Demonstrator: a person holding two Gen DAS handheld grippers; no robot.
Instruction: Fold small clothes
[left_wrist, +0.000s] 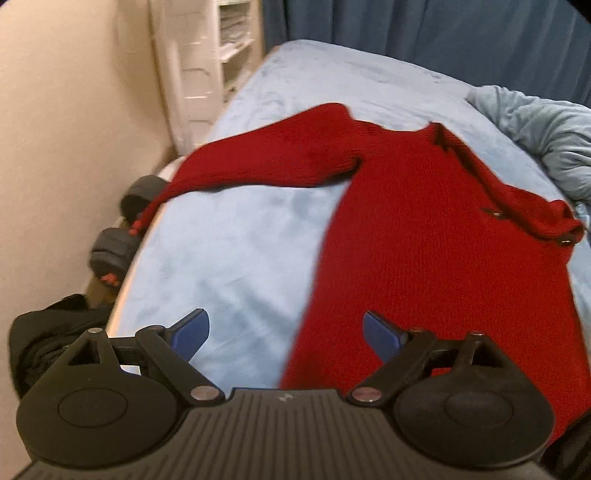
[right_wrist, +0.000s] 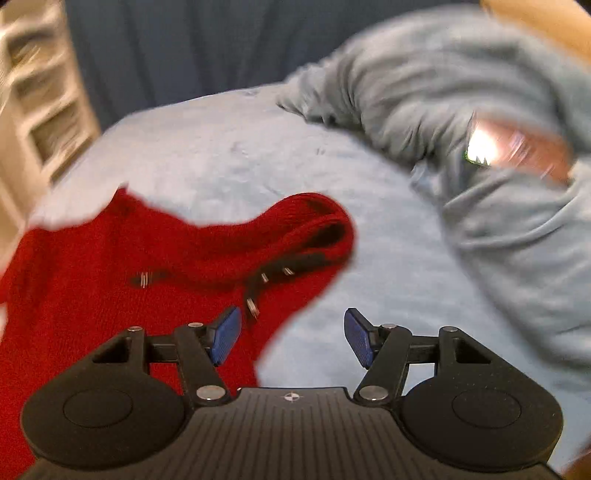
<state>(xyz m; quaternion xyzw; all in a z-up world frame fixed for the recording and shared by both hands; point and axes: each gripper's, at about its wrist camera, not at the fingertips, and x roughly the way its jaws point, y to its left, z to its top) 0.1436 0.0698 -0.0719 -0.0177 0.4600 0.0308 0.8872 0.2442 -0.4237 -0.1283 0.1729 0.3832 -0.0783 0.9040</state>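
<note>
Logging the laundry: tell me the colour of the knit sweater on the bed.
Solid red; the sweater shows best in the left wrist view, spread on the light blue bed.

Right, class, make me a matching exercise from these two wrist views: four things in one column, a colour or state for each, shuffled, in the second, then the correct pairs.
Column one:
1. sweater
2. bed sheet
3. curtain
4. left claw

Column two:
A. dark blue, hanging behind the bed
B. open, holding nothing
C. red knit, spread out with one sleeve stretched to the side
D. light blue, under the garment

Pairs: 1-C, 2-D, 3-A, 4-B
</note>
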